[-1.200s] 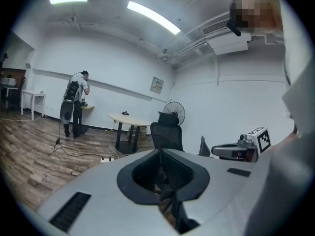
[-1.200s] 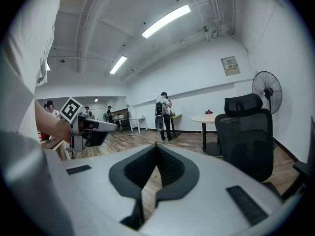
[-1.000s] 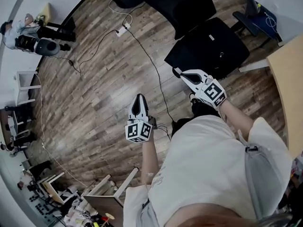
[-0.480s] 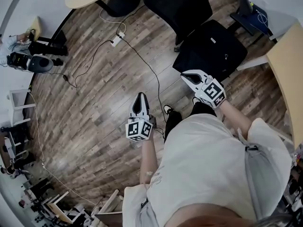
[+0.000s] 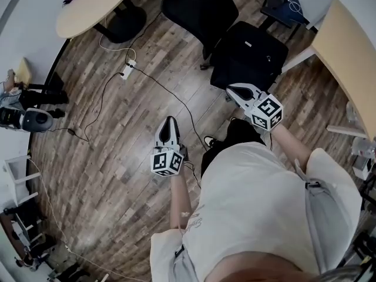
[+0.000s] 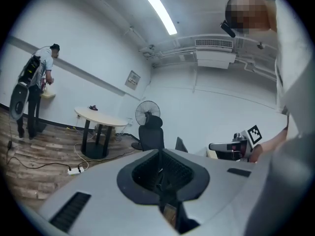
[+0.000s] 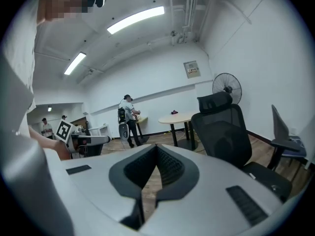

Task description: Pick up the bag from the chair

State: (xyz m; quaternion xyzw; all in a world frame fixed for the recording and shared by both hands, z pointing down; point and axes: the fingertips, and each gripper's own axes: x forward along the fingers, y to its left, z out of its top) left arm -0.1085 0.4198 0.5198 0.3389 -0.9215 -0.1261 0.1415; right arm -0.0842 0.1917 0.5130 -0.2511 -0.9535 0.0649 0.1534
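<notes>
A black bag (image 5: 249, 54) lies flat on the seat of a black office chair (image 5: 197, 7), up and right of centre in the head view. My right gripper (image 5: 235, 90) hangs just short of the bag's near edge, shut and empty. In the right gripper view my right gripper (image 7: 156, 149) faces the chair's back (image 7: 224, 132), with the bag (image 7: 268, 178) low at the right. My left gripper (image 5: 169, 122) is over the wooden floor, left of the chair, also shut and empty. In the left gripper view my left gripper (image 6: 160, 154) points at the chair (image 6: 151, 134) from afar.
A round table (image 5: 94, 4) stands at the back left, with a power strip (image 5: 127, 70) and a cable trailing over the floor. A light desk (image 5: 346, 46) runs along the right. A fan (image 6: 146, 113) stands behind the chair. A person (image 6: 34, 92) stands by the far wall.
The head view has swung, so the floor and power strip slid down-left and the desk at the right shows more. Both grippers moved along, the right one nearer the bag. Both stay shut.
</notes>
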